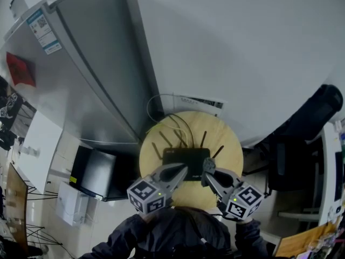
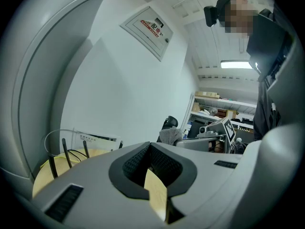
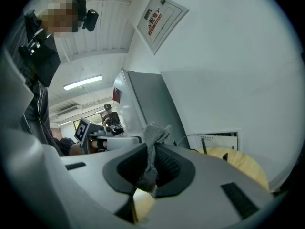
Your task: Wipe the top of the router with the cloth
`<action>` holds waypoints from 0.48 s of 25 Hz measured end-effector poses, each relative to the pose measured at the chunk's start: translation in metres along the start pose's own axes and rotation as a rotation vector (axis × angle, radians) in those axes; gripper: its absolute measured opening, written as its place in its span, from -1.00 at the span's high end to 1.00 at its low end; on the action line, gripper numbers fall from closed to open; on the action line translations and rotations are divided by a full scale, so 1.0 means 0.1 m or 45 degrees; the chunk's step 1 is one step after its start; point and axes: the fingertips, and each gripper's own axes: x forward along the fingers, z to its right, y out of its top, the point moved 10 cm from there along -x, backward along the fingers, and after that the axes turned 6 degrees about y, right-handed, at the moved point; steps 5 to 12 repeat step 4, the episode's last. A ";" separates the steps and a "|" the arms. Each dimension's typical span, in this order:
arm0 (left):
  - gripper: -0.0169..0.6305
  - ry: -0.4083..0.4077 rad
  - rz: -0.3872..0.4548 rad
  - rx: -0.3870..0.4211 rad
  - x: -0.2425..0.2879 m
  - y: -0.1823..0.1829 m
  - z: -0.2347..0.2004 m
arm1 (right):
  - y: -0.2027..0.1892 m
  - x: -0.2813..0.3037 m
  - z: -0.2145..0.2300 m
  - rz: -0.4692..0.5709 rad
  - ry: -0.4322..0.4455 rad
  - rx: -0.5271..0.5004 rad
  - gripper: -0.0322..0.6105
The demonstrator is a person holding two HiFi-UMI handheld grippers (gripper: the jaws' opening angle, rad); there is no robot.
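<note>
Hovering at the near edge of the black router point(image 1: 186, 158) on the wooden surface point(image 1: 156, 144) — grey cloth point(image 3: 151, 151) pinched tight between the fingers point(image 3: 170, 167) of the right gripper point(image 3: 151, 165), left gripper point(image 2: 148, 150) fingers pressed together on nothing — top seemingly not yet wiped.

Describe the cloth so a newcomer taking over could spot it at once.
Find the round wooden table against the white wall, with the black router on it. Just at the router's right edge, the right tongs pinch a small grey cloth. It is the only soft, fuzzy thing there; the left tongs are shut on nothing.
</note>
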 end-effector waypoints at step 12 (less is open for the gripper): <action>0.96 0.007 0.003 0.003 -0.01 -0.01 -0.01 | -0.01 0.00 0.01 0.002 0.006 -0.001 0.69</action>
